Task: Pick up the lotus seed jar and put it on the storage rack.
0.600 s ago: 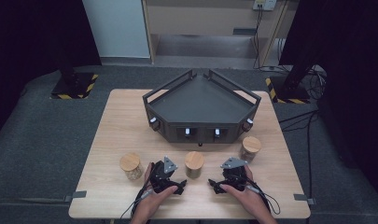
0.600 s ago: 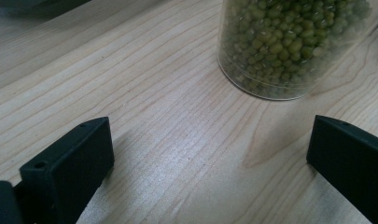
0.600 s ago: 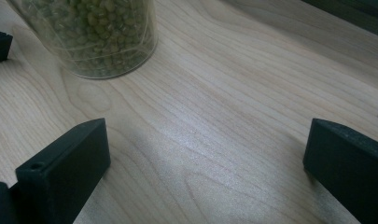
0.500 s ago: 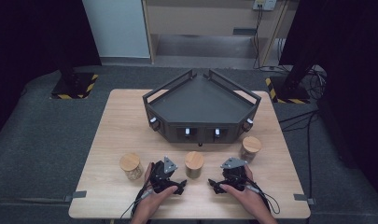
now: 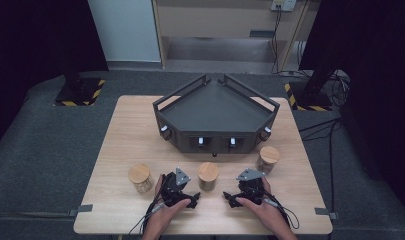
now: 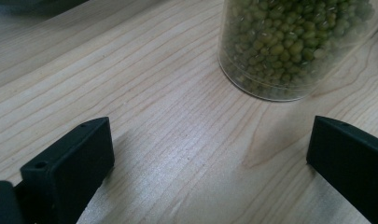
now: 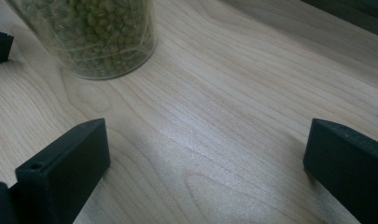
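Three lidded jars [image 5: 208,176] on table [image 5: 125,130], one tray [image 5: 215,107], both tongs spread, empty

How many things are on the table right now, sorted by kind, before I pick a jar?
Jars with wooden lids: 3: left jar, middle jar, right jar
Dark angular tray rack: 1
Hand-held claws, both open and empty: 2: left claw, right claw
Total: 6
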`<state>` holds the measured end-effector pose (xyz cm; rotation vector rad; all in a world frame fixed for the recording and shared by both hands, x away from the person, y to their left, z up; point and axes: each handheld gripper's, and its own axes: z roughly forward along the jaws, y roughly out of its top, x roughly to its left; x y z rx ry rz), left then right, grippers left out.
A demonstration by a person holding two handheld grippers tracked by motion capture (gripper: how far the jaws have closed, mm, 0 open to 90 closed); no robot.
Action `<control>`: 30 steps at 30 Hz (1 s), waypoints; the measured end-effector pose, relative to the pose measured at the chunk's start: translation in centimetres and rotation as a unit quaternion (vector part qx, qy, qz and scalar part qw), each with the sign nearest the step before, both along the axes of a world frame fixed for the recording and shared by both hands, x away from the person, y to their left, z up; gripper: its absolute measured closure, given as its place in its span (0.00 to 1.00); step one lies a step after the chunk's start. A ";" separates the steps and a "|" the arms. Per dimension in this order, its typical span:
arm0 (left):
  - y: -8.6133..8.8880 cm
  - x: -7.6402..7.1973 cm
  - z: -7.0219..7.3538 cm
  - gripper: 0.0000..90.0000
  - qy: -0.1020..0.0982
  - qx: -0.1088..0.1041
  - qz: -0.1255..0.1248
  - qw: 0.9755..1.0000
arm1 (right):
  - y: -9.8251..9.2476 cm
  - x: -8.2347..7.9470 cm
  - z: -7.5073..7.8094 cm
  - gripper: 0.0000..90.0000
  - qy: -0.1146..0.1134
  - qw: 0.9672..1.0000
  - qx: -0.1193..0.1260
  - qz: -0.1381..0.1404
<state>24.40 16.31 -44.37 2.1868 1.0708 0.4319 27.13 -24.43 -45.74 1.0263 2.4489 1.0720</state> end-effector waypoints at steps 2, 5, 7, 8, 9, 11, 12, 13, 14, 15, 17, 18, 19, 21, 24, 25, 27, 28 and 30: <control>-0.2 -0.2 0.4 0.03 -0.001 0.009 -0.003 1.000 | 0.0 0.0 0.0 0.00 0.000 1.000 0.000 0.000; 0.1 -0.7 0.6 0.03 -0.009 0.003 0.002 1.000 | 0.0 0.0 0.0 0.00 0.000 1.000 0.000 0.000; 0.2 -0.9 0.8 0.03 -0.011 0.001 0.011 1.000 | 0.0 0.0 0.0 0.00 0.000 1.000 0.000 0.000; 0.4 -1.0 0.9 0.02 -0.012 0.001 0.013 1.000 | 0.0 0.0 0.0 0.00 0.000 1.000 0.000 0.000; 0.4 -1.0 1.0 0.02 -0.012 0.000 0.014 1.000 | 0.0 0.0 0.0 0.00 0.000 1.000 0.000 0.000; 0.7 -1.2 1.2 0.03 -0.012 -0.006 0.013 1.000 | 0.0 0.0 0.0 0.00 0.000 1.000 0.000 0.000; 0.7 -1.2 1.3 0.02 -0.013 -0.006 0.012 1.000 | 0.0 0.0 0.0 0.00 0.000 1.000 0.000 0.000; 0.8 -1.4 1.4 0.02 -0.015 -0.007 0.011 1.000 | 0.0 0.0 0.0 0.00 0.000 1.000 0.000 0.000; 0.8 -1.5 1.6 0.02 -0.019 -0.007 0.010 1.000 | 0.0 0.0 0.0 0.00 0.000 1.000 0.000 0.000; 0.8 -1.6 1.7 0.03 -0.020 -0.006 0.010 1.000 | 0.0 0.0 0.0 0.00 0.000 1.000 0.000 0.000; 0.8 -1.7 2.1 0.03 -0.022 -0.003 0.011 1.000 | 0.0 0.0 0.0 0.00 0.000 1.000 0.000 0.000; 0.9 -1.7 2.2 0.03 -0.022 -0.004 0.010 1.000 | 0.0 0.0 0.0 0.00 0.000 1.000 0.000 0.000; 0.9 -1.8 2.4 0.03 -0.022 -0.004 0.009 1.000 | 0.0 0.0 0.0 0.00 0.000 1.000 0.000 0.000; 0.8 -2.0 2.7 0.03 -0.026 -0.001 0.005 1.000 | 0.0 0.0 0.0 0.00 0.000 1.000 0.000 0.000; 1.0 -2.2 3.2 0.03 -0.034 -0.005 0.002 0.999 | 0.0 -0.1 0.0 0.00 0.000 1.000 0.000 -0.001; 1.1 -2.3 3.3 0.03 -0.037 -0.007 0.002 0.999 | 0.0 -0.1 0.0 0.00 0.000 1.000 0.000 -0.001; 1.2 -2.4 3.7 0.03 -0.041 -0.007 0.000 0.999 | 0.0 -0.1 0.0 0.00 0.000 1.000 0.000 -0.001; 1.3 -2.5 3.8 0.03 -0.043 -0.007 -0.001 0.999 | 0.0 -0.1 0.0 0.00 0.000 1.000 0.000 -0.001; 1.3 -2.6 4.3 0.03 -0.049 -0.006 -0.003 0.999 | 0.0 -0.1 0.0 0.01 0.000 1.000 0.000 -0.001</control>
